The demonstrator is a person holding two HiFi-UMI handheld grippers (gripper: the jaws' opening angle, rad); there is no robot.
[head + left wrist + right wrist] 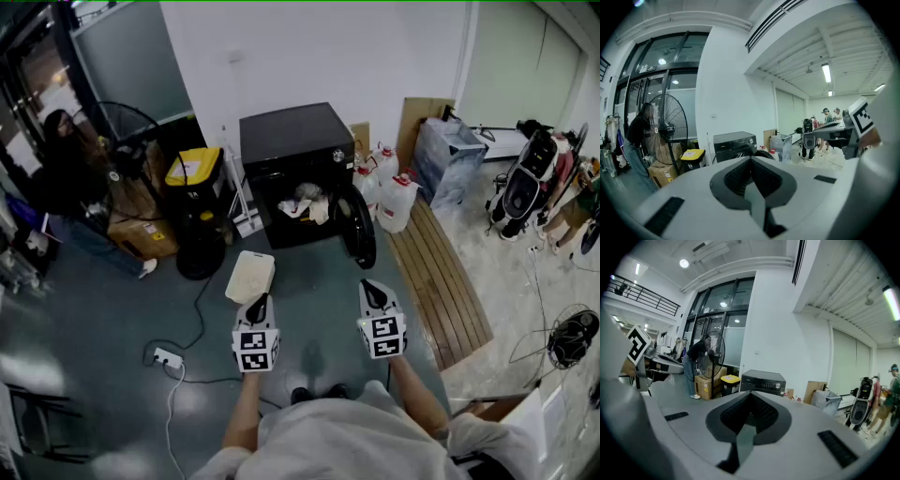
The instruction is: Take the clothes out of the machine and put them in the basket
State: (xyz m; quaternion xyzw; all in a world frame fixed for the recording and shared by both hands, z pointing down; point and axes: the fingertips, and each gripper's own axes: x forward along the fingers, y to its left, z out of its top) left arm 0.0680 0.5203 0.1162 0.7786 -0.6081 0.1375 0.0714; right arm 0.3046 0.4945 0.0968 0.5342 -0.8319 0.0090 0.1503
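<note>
Nothing looks done yet: the clothes point(305, 204) lie in a pale heap, too bunched to count, inside the one black machine point(292, 141) at upper centre, its door point(358, 225) open, and the one cream basket point(250, 275) just below seems empty. The left gripper point(258, 307) and right gripper point(374, 293), lower middle, are both closed on nothing

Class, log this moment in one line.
left gripper: jaws shut, empty | right gripper: jaws shut, empty | pale clothes: inside open black machine | white plastic basket: on grey floor
</note>
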